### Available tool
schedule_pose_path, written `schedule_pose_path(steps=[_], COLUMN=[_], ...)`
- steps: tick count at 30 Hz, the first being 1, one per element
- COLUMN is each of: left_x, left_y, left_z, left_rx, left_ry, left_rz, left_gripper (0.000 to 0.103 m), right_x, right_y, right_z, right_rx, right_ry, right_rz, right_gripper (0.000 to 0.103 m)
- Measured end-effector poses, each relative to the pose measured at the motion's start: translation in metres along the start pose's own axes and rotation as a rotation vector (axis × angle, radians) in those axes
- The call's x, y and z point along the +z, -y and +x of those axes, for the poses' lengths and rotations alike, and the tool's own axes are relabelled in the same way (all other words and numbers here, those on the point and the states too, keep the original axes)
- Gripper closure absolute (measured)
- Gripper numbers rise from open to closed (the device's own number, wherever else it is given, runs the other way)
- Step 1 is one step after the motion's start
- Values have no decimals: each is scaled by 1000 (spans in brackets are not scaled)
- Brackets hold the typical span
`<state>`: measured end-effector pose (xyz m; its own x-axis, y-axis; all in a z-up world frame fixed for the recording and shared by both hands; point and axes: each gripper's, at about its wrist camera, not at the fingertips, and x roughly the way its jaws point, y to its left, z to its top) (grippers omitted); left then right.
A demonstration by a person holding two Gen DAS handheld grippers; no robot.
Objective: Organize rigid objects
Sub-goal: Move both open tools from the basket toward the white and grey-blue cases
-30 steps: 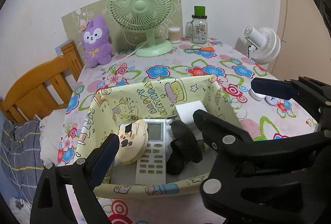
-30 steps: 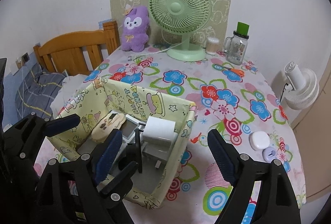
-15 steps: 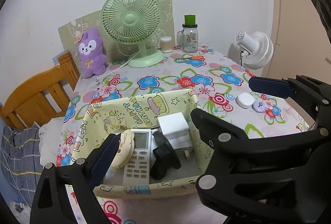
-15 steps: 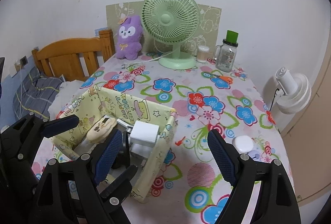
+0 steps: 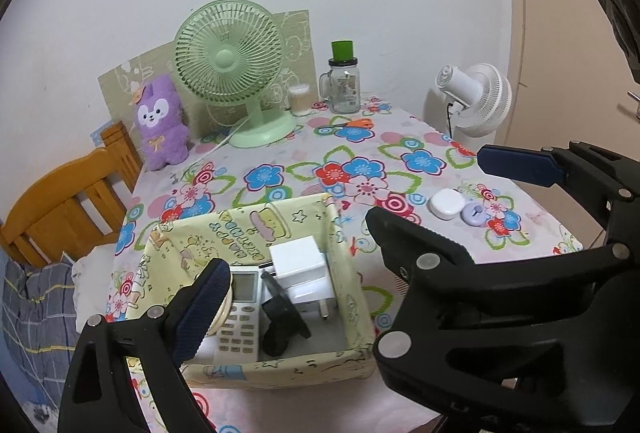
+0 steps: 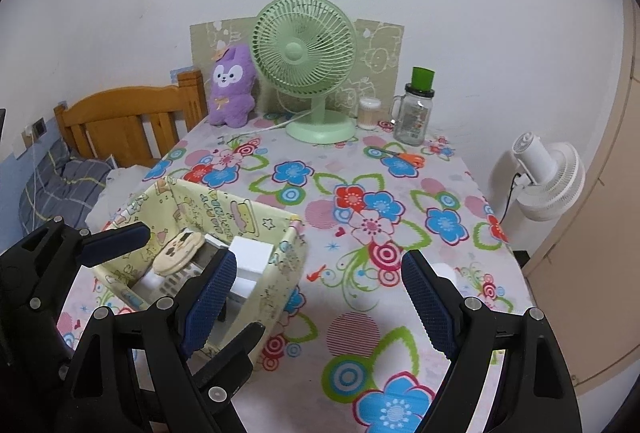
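Both grippers stand spread with nothing between their fingers. The right gripper (image 6: 316,297) hangs over bare tablecloth (image 6: 360,329), just right of the fabric bin (image 6: 280,273); its opening looks the same as a second ago. In the left wrist view the left gripper (image 5: 348,229) straddles the bin (image 5: 280,365), one blue pad (image 5: 204,309) low over the bin's near left corner, the other pad (image 5: 516,165) far out to the right, with the right gripper's black frame crossing between them. Compared with a second ago, both cameras have pulled back and up: the bin looks smaller and lower in both views, and more of the table and wall now shows. Inside the bin, unchanged in order: a cream round case (image 5: 224,309) at left, a white remote (image 5: 240,317) beside it, a black object (image 5: 284,325) against the remote, and a white plug block (image 5: 300,269) at the back right. Beyond the bin, well apart, a white case (image 5: 446,204) and a small lilac case (image 5: 476,214) lie touching on the cloth; these were partly hidden by the gripper a second ago. Further back lie orange-handled scissors (image 5: 352,123). Along the wall stand a purple plush toy (image 5: 160,121), a green fan (image 5: 232,73), a cotton swab tub (image 5: 300,99) and a glass jar (image 5: 344,85). A white fan (image 5: 476,97) stands past the table's right edge.
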<state>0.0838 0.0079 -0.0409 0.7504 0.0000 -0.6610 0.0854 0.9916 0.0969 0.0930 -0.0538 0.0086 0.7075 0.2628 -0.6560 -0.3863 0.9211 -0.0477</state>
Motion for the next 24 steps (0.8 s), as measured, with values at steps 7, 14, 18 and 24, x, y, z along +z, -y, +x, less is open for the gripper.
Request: schedule_pose_path(steps=[7, 14, 18, 24], left_x=[5, 9, 13, 15], left_y=[18, 35, 43, 55], left_z=[-3, -2, 2, 9], left_rx=[-11, -35, -55, -77], left_ry=[8, 9, 1, -13], left_rz=[28, 51, 56, 66], left_gripper=[5, 3, 2, 2], right_x=[-4, -9, -12, -16], right_y=[16, 34, 44, 60], right_z=[-8, -14, -15, -15], right_rx=[-31, -73, -97, -125], right_ry=[1, -5, -8, -20], right_rz=[25, 53, 71, 100], right_gripper=[16, 16, 16, 11])
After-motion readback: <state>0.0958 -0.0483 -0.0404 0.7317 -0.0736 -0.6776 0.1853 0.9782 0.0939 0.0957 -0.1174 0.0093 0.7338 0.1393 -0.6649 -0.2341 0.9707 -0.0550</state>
